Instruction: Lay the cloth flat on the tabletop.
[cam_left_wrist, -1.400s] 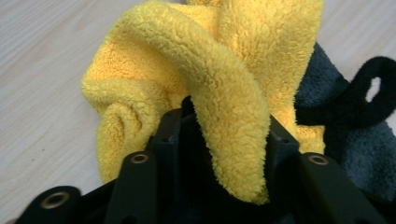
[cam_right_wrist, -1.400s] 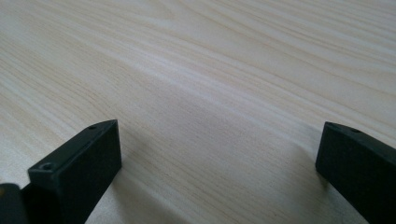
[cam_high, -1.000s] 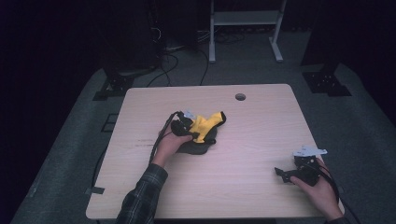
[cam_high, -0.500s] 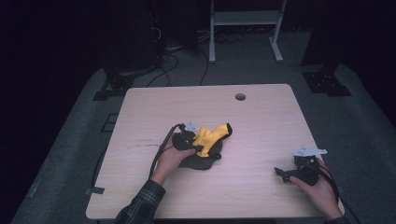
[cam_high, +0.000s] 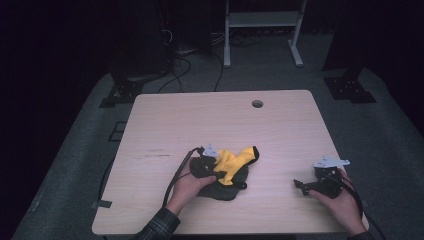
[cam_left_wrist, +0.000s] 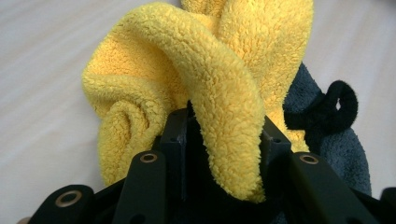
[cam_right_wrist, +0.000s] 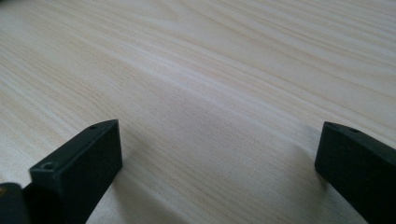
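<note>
Dragged nearer, yellow cloth (cam_left_wrist: 205, 93) stays clamped in left gripper (cam_high: 212, 167) fingers — right gripper (cam_right_wrist: 219, 154) spread, empty.

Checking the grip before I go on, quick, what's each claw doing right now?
Left claw: closed on a fold of the yellow cloth.
Right claw: open, holding nothing, over the table.

The high view looks forward and down from above the person's side, taking in the whole table (cam_high: 280, 125) and the dark floor beyond. The left gripper view rides close behind its claw (cam_left_wrist: 224, 140), facing the yellow cloth (cam_left_wrist: 205, 79) pinched just ahead; cloth and claw (cam_high: 216, 172) also show in the high view. The right gripper view sits low, facing bare tabletop (cam_right_wrist: 210, 84) between its wide-set jaws.
</note>
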